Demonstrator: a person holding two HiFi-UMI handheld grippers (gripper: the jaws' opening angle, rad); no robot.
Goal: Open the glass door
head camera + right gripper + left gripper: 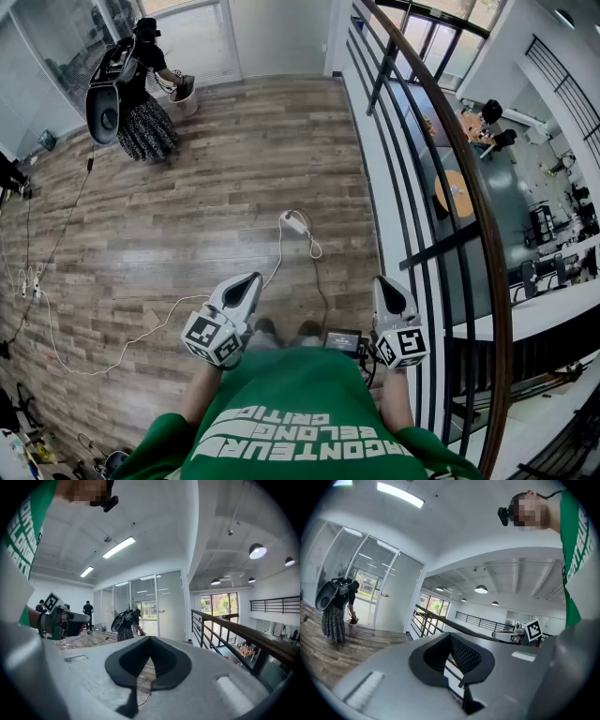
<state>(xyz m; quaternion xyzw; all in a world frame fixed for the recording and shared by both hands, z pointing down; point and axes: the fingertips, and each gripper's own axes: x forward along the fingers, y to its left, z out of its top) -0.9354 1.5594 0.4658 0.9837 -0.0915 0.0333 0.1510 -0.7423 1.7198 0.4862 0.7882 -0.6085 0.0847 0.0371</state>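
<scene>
The glass door [202, 37] stands shut at the far end of the wooden floor, well ahead of me. It also shows in the left gripper view as the glass door [389, 609] and in the right gripper view as the glass door [171, 606]. My left gripper [246, 279] and right gripper [389, 286] are held close in front of my body, pointing roughly level toward that end. Both are far from the door. The left gripper [451, 635] and right gripper [150, 639] each have their jaws together with nothing between them.
A person in a black top and skirt [141, 103] bends over a white pot [183, 94] near the door. White cables and a plug block [295, 222] lie on the floor ahead. A dark railing [469, 187] runs along the right, with a lower floor beyond it.
</scene>
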